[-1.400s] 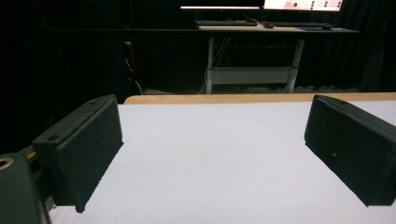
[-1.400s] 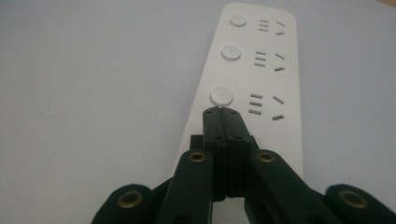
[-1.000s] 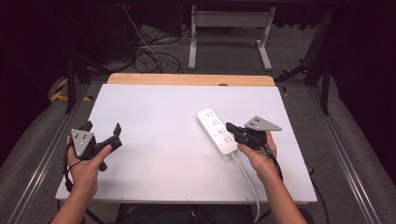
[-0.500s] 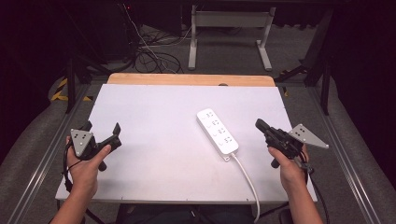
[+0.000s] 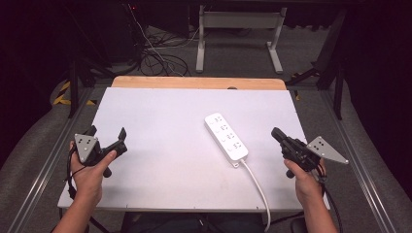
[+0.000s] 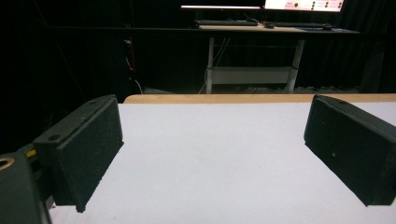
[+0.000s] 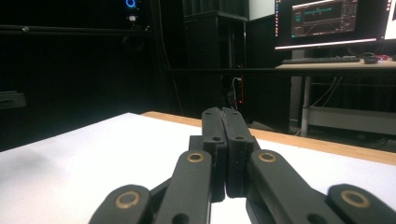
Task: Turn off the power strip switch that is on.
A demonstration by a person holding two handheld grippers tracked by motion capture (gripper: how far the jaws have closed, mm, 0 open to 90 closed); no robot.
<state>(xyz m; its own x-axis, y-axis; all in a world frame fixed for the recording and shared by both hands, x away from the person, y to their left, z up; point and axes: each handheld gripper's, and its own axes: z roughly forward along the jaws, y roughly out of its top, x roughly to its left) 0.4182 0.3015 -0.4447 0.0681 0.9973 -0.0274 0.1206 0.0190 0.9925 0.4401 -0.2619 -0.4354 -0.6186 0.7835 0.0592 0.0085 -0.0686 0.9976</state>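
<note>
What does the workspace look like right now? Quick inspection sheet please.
Surface: white table top, wooden strip along the far edge.
Job's things: white power strip lies flat, right of centre, slanted.
Clutter: nothing seen.
Grippers: left tongs open, nothing between the jaws, near the left edge; right tongs shut, empty, right of the strip and apart from it.
Cables: the strip's white cord runs off the near edge; black cables on the floor behind.
Surroundings: dark room, desk with monitor behind.
</note>
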